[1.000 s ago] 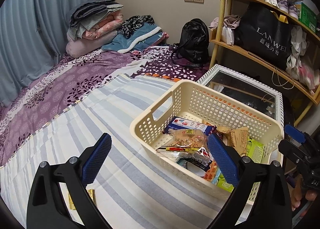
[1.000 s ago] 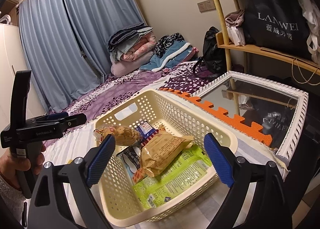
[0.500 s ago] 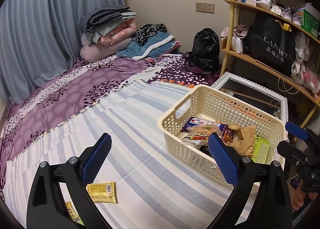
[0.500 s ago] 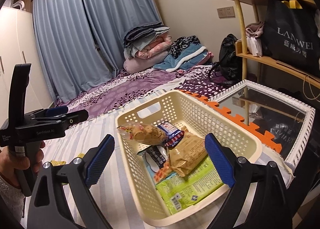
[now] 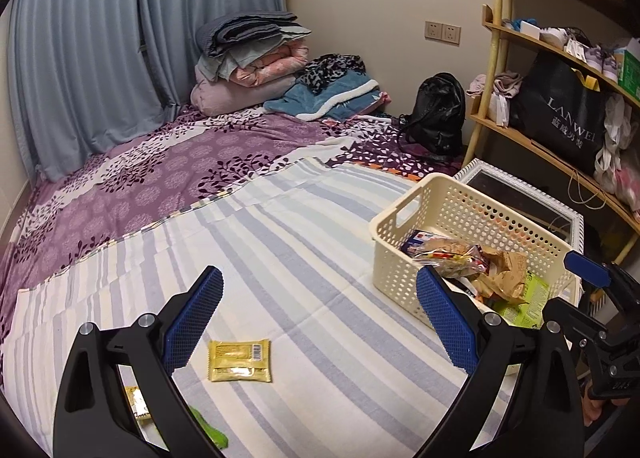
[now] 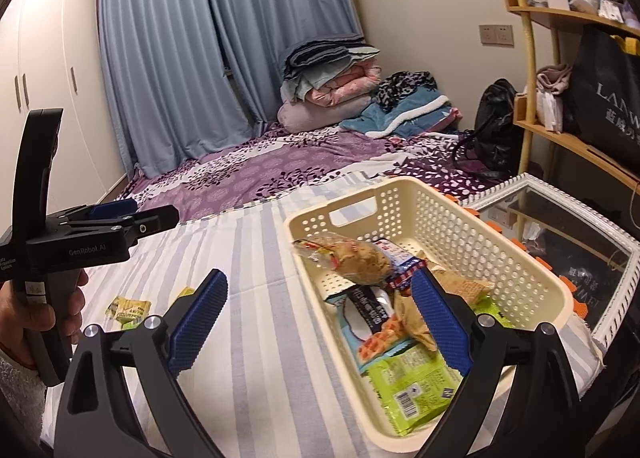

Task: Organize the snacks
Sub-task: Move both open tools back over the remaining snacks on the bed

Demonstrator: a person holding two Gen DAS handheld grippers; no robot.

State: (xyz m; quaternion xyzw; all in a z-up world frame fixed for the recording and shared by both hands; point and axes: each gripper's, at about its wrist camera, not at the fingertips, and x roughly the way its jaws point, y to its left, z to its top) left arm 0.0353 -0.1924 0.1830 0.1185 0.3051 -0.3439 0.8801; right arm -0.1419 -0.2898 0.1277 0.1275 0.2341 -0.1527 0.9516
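A bed (image 5: 132, 194) carries everything, its purple floral cover overlaid by a blue-striped sheet (image 5: 304, 258). On the sheet sit a cream perforated basket (image 5: 404, 218), a yellow snack packet (image 5: 239, 360) well apart from it, and smaller yellow-green packets (image 6: 127, 311).

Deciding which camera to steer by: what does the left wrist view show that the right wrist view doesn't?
Left wrist only: the flat yellow packet lying between the open left tongs, plus a green wrapper at the bottom edge. Right wrist only: the white wardrobe and the green packet's barcode. Both show the cream basket of snacks on the striped sheet; right tongs open too.
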